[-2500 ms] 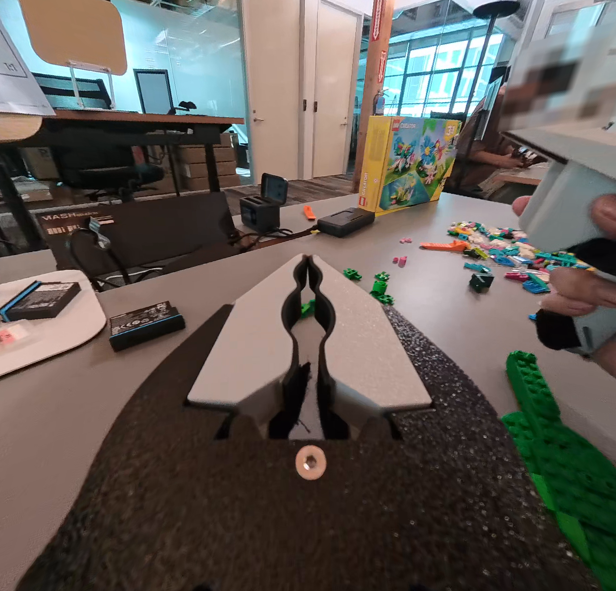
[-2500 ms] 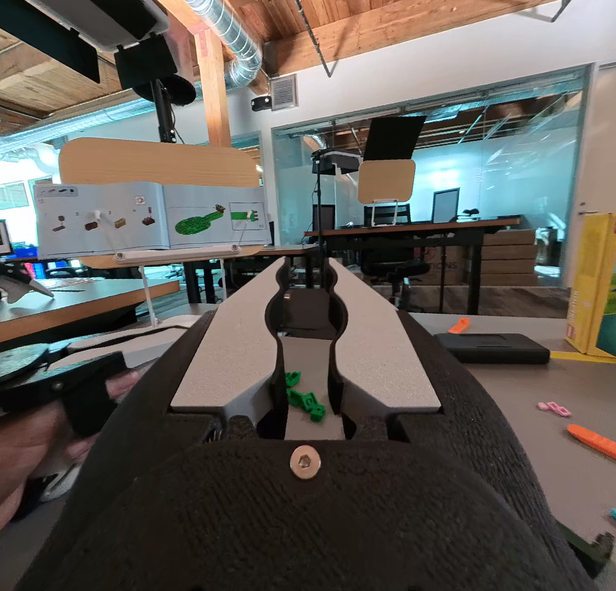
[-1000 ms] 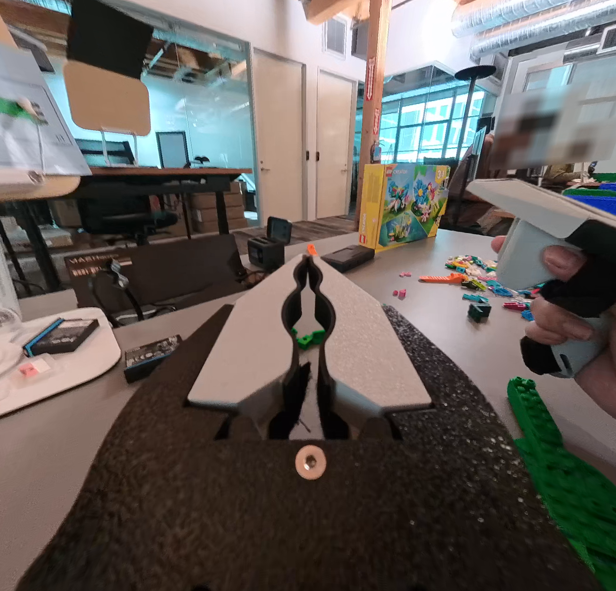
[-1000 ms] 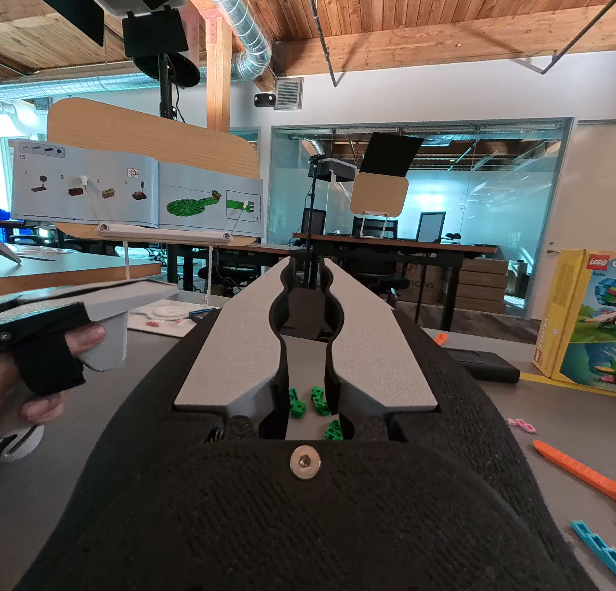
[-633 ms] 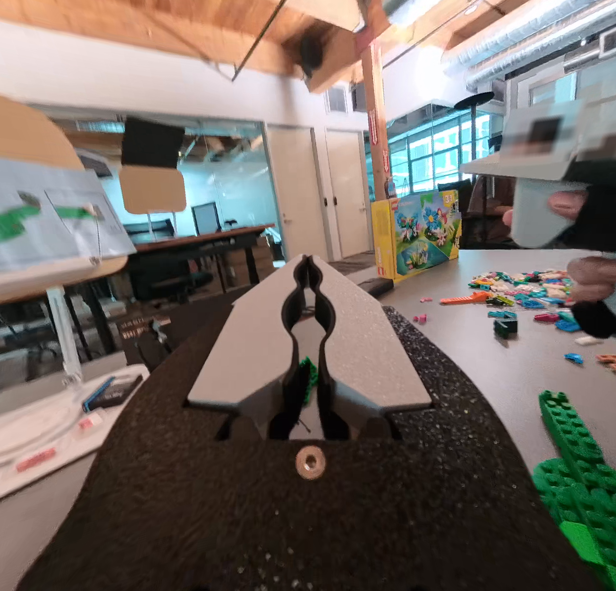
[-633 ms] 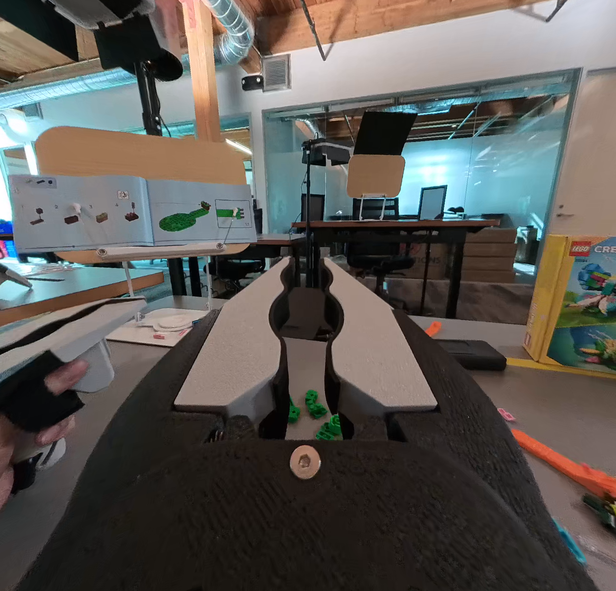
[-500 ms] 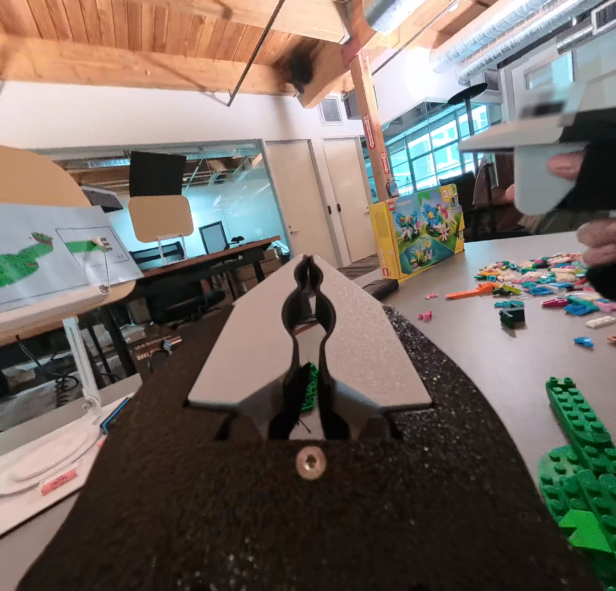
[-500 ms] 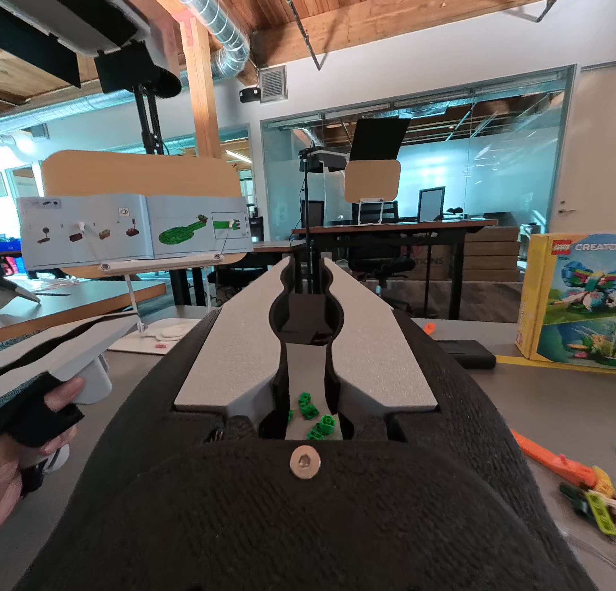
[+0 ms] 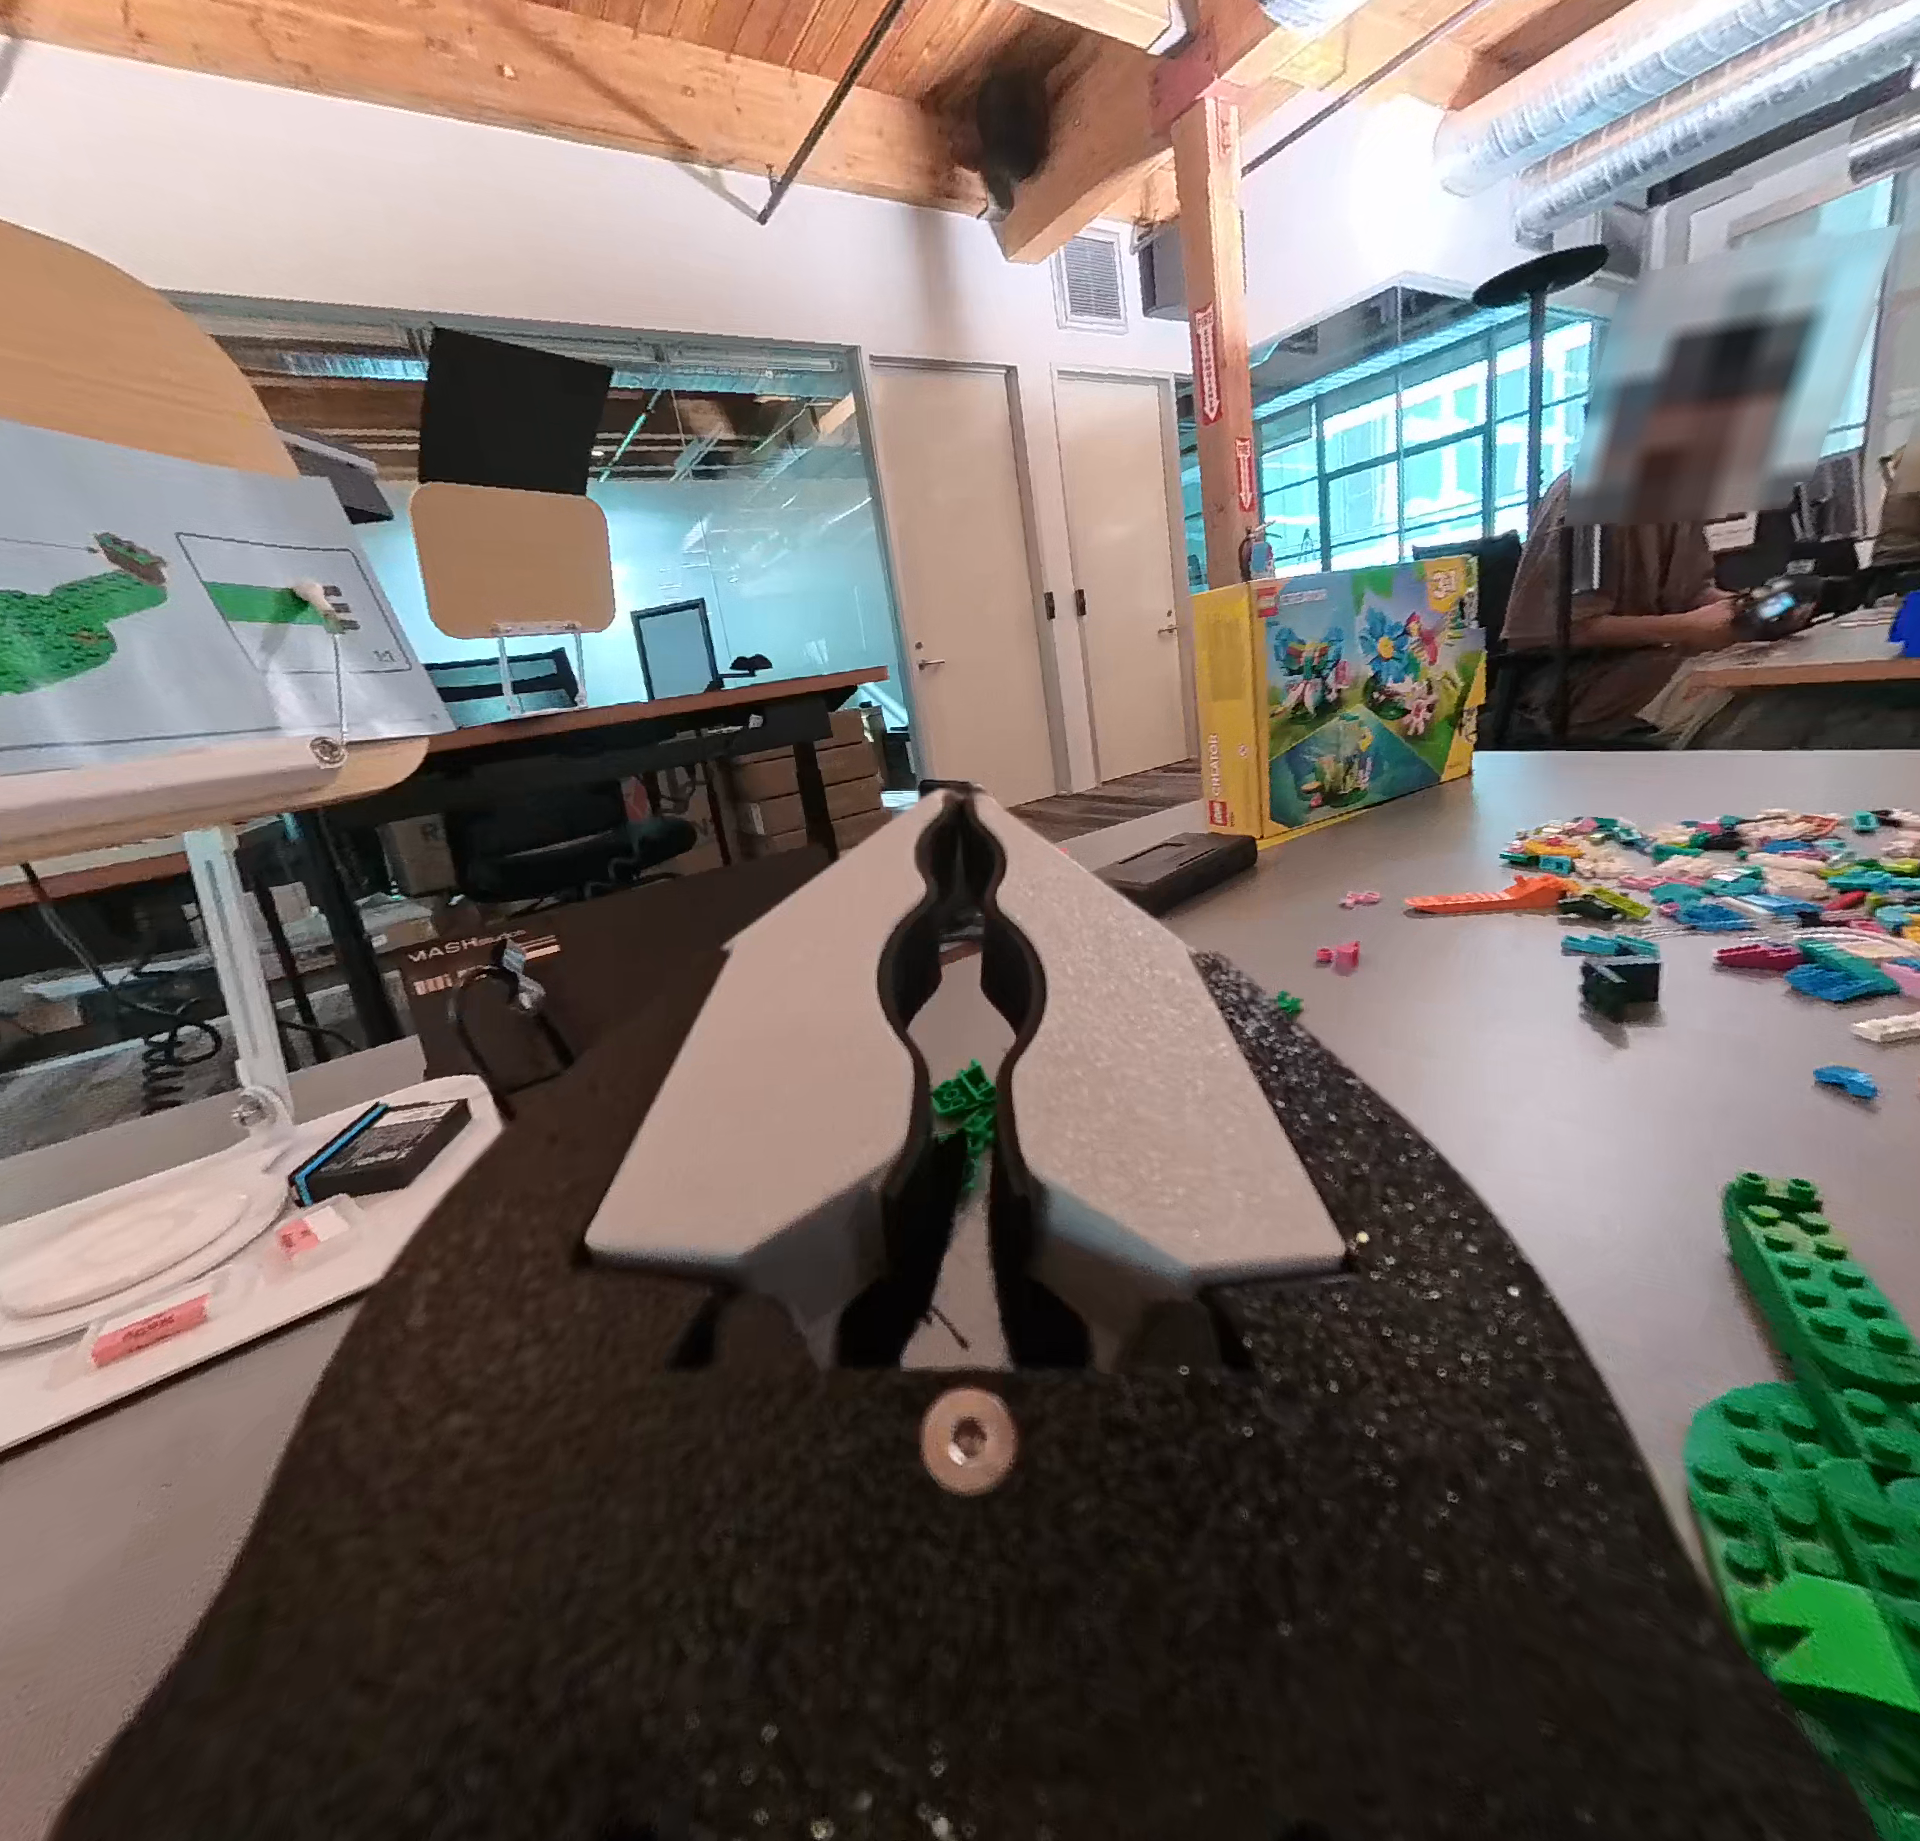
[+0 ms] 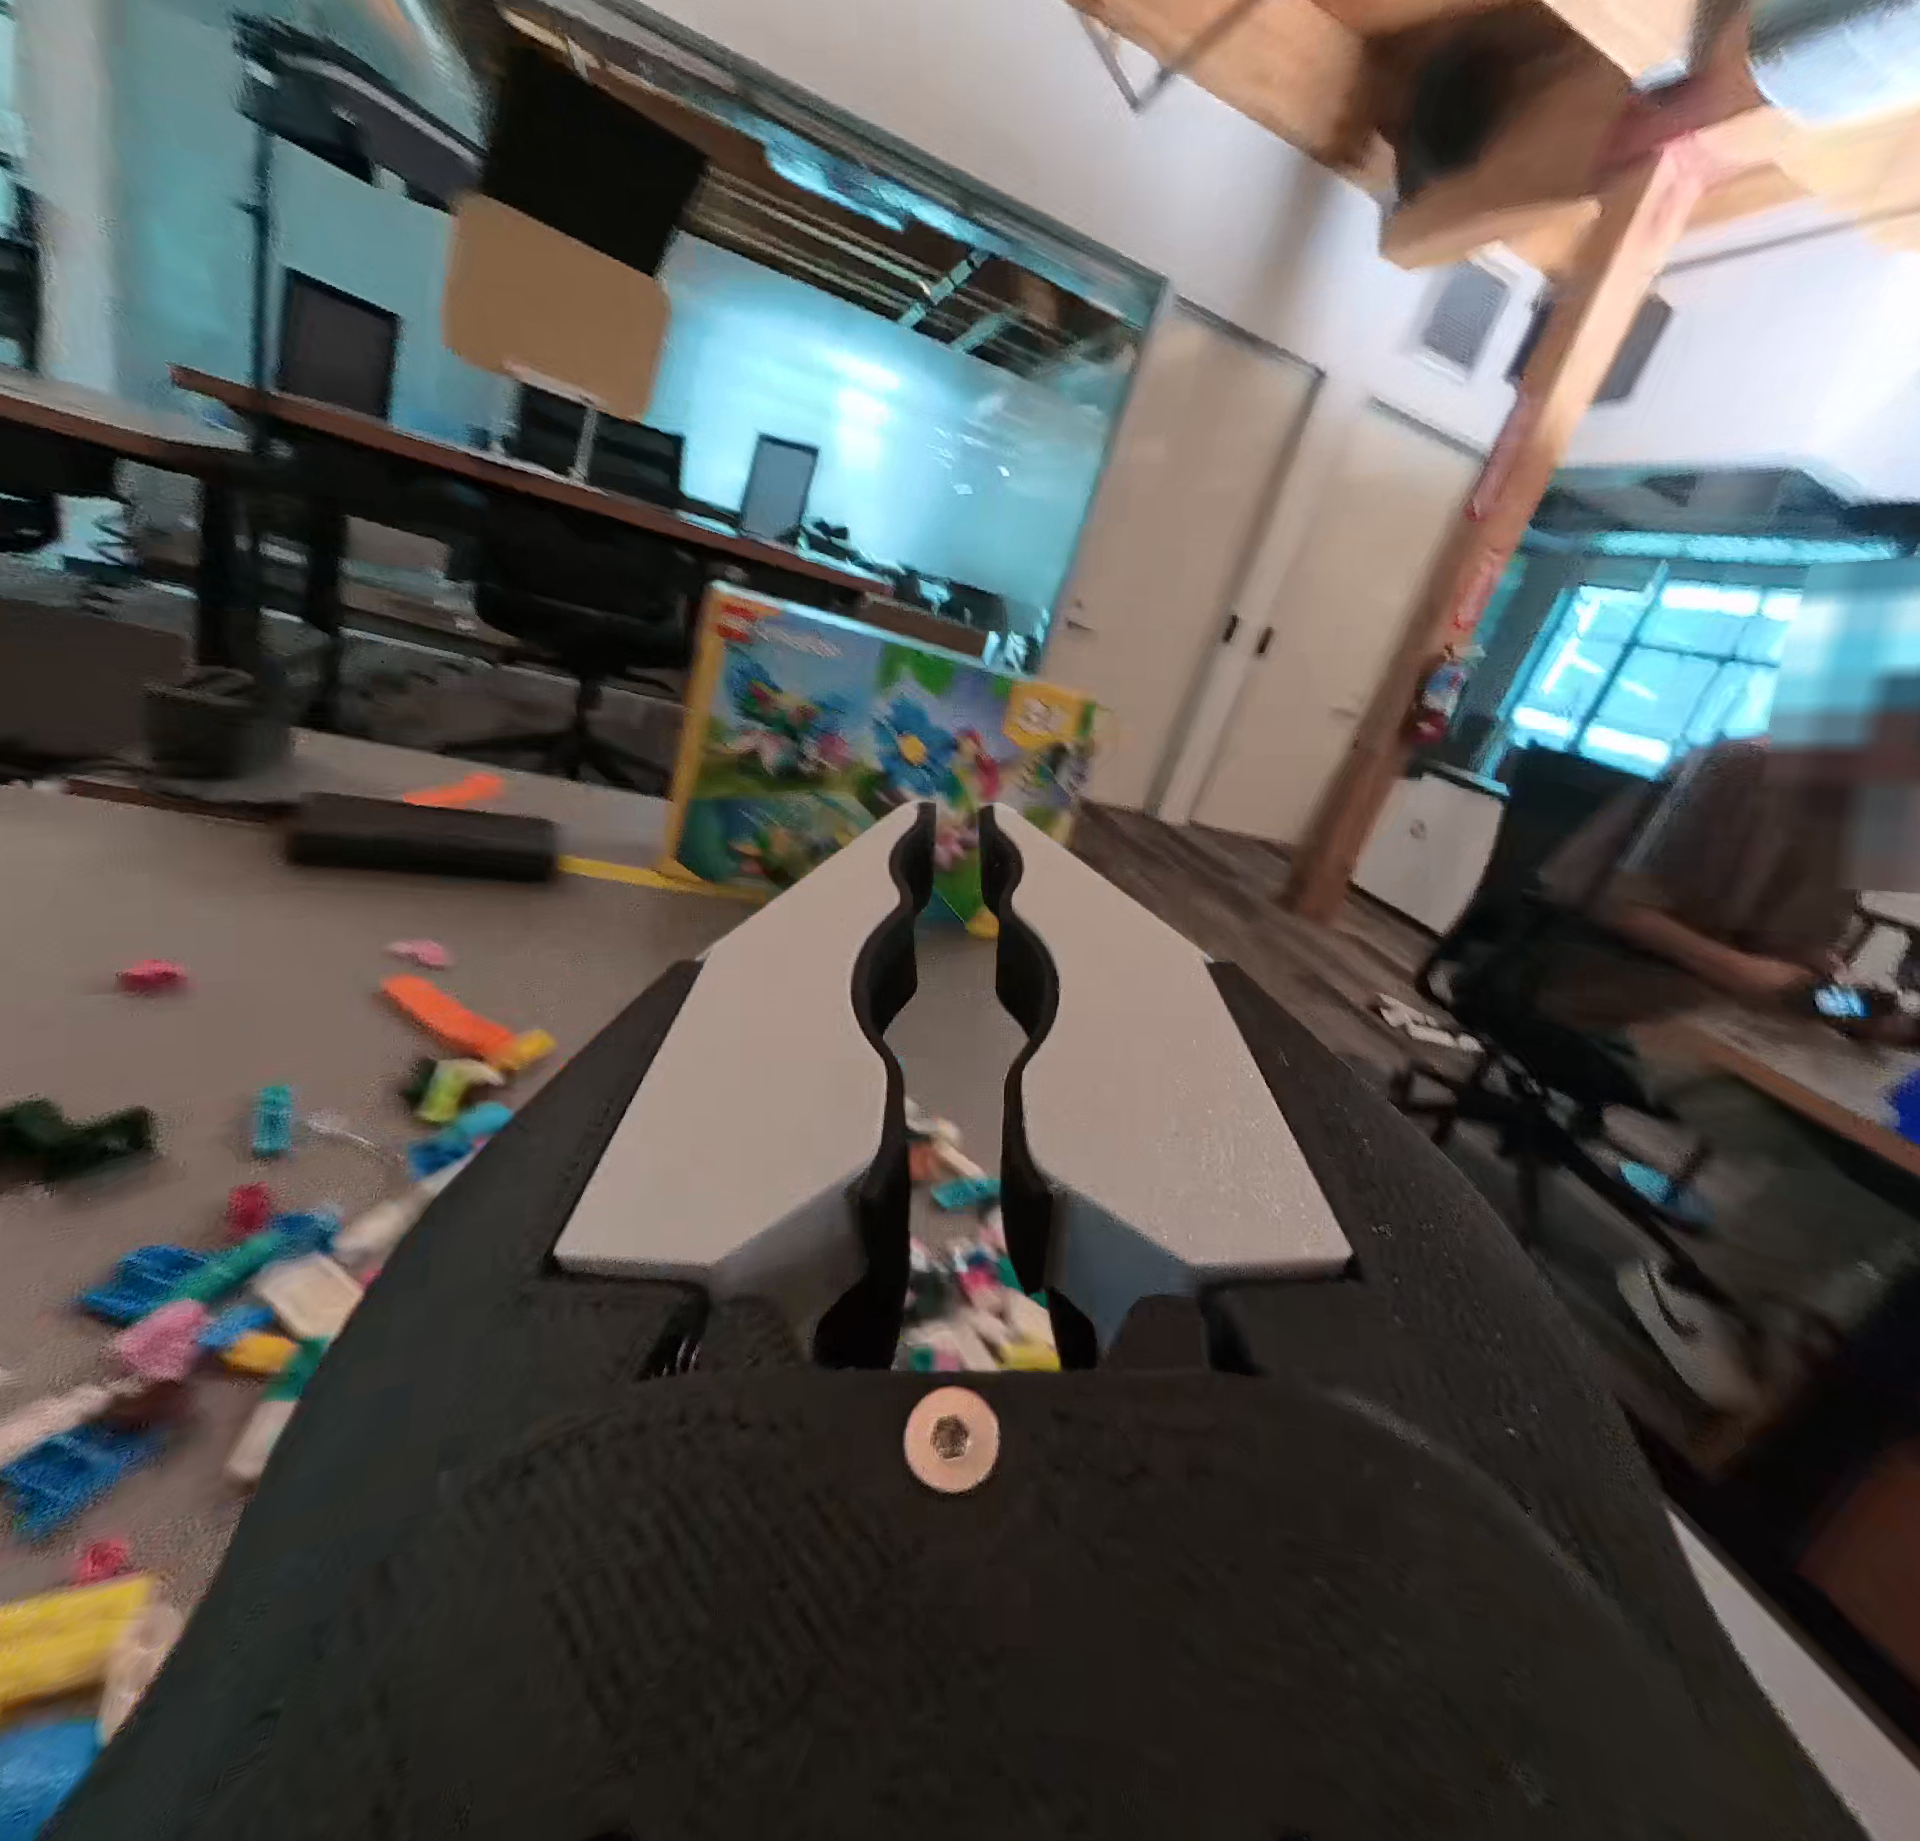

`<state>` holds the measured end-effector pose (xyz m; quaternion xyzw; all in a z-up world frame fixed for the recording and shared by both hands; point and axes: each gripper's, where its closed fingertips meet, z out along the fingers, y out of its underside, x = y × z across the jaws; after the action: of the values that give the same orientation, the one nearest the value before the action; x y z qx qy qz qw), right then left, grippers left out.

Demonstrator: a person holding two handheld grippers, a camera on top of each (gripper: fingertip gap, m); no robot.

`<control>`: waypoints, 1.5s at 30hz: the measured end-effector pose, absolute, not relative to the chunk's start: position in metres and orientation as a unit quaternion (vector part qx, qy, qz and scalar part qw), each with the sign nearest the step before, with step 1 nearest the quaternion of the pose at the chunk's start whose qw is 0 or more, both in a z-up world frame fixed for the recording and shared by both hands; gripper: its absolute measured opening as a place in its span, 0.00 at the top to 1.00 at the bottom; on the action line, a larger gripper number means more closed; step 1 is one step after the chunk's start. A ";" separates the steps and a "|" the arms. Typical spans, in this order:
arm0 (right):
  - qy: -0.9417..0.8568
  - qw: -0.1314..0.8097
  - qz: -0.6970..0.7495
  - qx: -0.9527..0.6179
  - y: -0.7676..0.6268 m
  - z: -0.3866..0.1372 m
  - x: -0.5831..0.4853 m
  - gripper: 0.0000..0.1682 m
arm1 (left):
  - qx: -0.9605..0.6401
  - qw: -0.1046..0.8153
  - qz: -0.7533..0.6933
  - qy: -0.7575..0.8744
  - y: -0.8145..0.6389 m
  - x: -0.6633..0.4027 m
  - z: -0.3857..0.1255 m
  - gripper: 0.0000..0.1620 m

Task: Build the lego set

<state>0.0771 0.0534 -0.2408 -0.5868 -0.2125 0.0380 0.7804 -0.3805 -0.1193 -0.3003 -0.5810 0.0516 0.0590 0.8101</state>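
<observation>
My left gripper [image 9: 961,804] is shut, its tips touching, with nothing between them. It hovers over the grey table [image 9: 1455,1116]. Small green pieces [image 9: 966,1095] lie on the table and show through the gap between its fingers. A green plate assembly [image 9: 1818,1428] lies at the lower right. My right gripper [image 10: 953,817] is open by a narrow gap and empty. It is over the pile of loose coloured bricks [image 10: 260,1272], which also shows in the left wrist view [image 9: 1766,887]. The right wrist view is blurred.
The set's box [image 9: 1340,690] stands at the back, also seen in the right wrist view [image 10: 883,752]. An orange separator tool [image 9: 1475,898], a black device [image 9: 1174,861] and an instruction booklet on a stand [image 9: 156,607] are nearby. A person sits at far right [image 9: 1621,638]. Tip to tip, the grippers are about 50 cm apart.
My right gripper swung right, from the small green pieces to over the loose brick pile, and its jaws narrowed. It left the left wrist view. My left gripper stayed shut.
</observation>
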 end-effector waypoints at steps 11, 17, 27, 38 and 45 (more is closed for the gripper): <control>-0.140 0.750 -0.086 -0.641 0.119 -0.292 0.190 0.95 | -0.603 0.782 0.146 0.066 -0.109 -0.383 -0.310 1.00; -0.171 0.765 -0.192 -0.591 0.124 -0.305 0.194 0.96 | -0.608 0.777 0.158 0.043 -0.106 -0.393 -0.312 1.00; -0.171 0.756 -0.190 -0.603 0.130 -0.319 0.192 0.96 | -0.598 0.793 0.111 0.043 -0.105 -0.392 -0.308 1.00; -0.168 0.735 -0.237 -0.612 0.135 -0.324 0.201 0.96 | -0.597 0.795 0.097 0.054 -0.104 -0.388 -0.308 1.00; -0.179 0.734 -0.240 -0.610 0.135 -0.325 0.197 0.97 | -0.598 0.794 0.096 0.053 -0.104 -0.388 -0.308 1.00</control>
<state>0.1971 0.1349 -0.3248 -0.6100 -0.1787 -0.2400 0.7338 -0.3878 -0.1039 -0.3083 -0.5975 0.0534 0.0961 0.7943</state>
